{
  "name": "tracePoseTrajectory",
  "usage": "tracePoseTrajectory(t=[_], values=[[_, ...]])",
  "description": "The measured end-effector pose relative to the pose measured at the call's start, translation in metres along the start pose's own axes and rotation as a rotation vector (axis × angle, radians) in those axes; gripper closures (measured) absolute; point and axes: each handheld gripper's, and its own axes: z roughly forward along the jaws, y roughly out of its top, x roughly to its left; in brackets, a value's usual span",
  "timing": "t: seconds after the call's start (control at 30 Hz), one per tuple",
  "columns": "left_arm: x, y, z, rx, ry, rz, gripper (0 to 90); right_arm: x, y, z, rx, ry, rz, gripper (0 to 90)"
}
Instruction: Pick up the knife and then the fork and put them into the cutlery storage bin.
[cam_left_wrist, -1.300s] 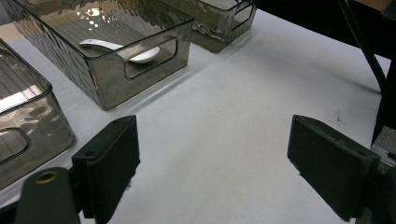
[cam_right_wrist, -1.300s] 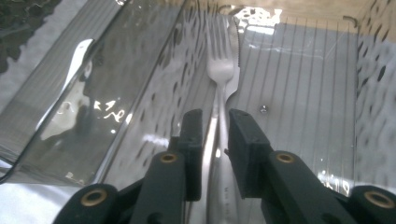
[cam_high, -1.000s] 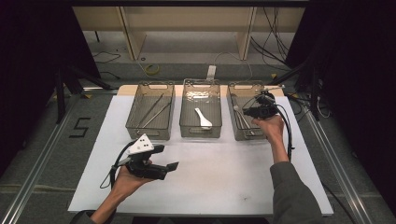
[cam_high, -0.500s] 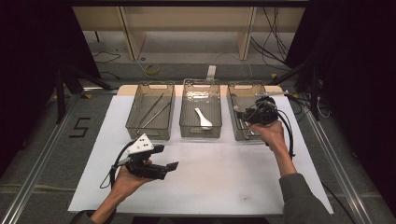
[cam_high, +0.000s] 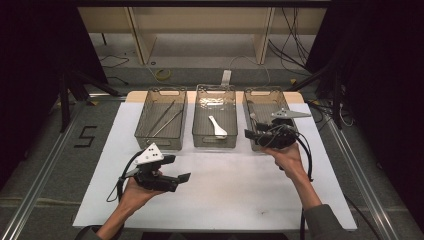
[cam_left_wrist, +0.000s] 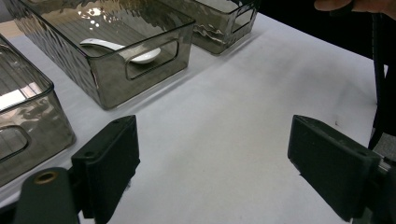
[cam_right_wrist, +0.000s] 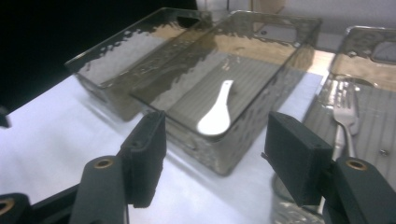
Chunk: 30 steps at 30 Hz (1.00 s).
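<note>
The right gripper (cam_high: 252, 133) hovers at the near edge of the right bin (cam_high: 265, 95), right of centre in the high view. Its jaws have just been opening and stand apart with nothing between them. In the right gripper view a fork (cam_right_wrist: 344, 116) lies inside that bin at the right edge of the frame, beside the jaws rather than between them. The white spoon (cam_high: 218, 127) lies in the middle bin (cam_high: 215, 91), and long thin utensils, possibly chopsticks (cam_high: 164, 118), lie in the left bin (cam_high: 161, 92). The left gripper (cam_high: 181, 170) rests at the lower left over the bare white mat (cam_high: 240, 185), jaws wide and empty. Probable risk: the right gripper is low and close to the bin walls, so a sideways sweep can catch a jaw on a rim and shove or tip the light bin. A further risk is the trailing cable under the right hand (cam_high: 287, 156) snagging a bin corner. The bins stand close together, so one displaced bin can knock its neighbour.
</note>
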Motion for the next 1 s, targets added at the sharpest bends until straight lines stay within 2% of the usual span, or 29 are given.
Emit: tracePoseTrajectory(t=[0.3,0.37,0.6,0.7,1.0], values=[[0.001,0.001,0.000,-0.004,-0.002,-0.003,16.0,0.015,-0.012,-0.011,-0.041,0.046,-0.008,37.5],[0.001,0.001,0.000,-0.006,-0.004,-0.006,16.0,0.017,-0.015,-0.015,-0.052,0.063,0.005,37.3],[0.001,0.002,0.002,-0.004,-0.006,-0.005,16.0,0.020,-0.027,-0.023,-0.063,0.087,-0.009,34.9],[0.001,0.002,0.002,-0.002,-0.007,-0.002,16.0,0.020,-0.032,-0.026,-0.076,0.103,0.001,34.3],[0.000,0.002,0.002,-0.012,-0.016,-0.005,16.0,0.028,-0.050,-0.036,-0.095,0.113,0.004,31.5]])
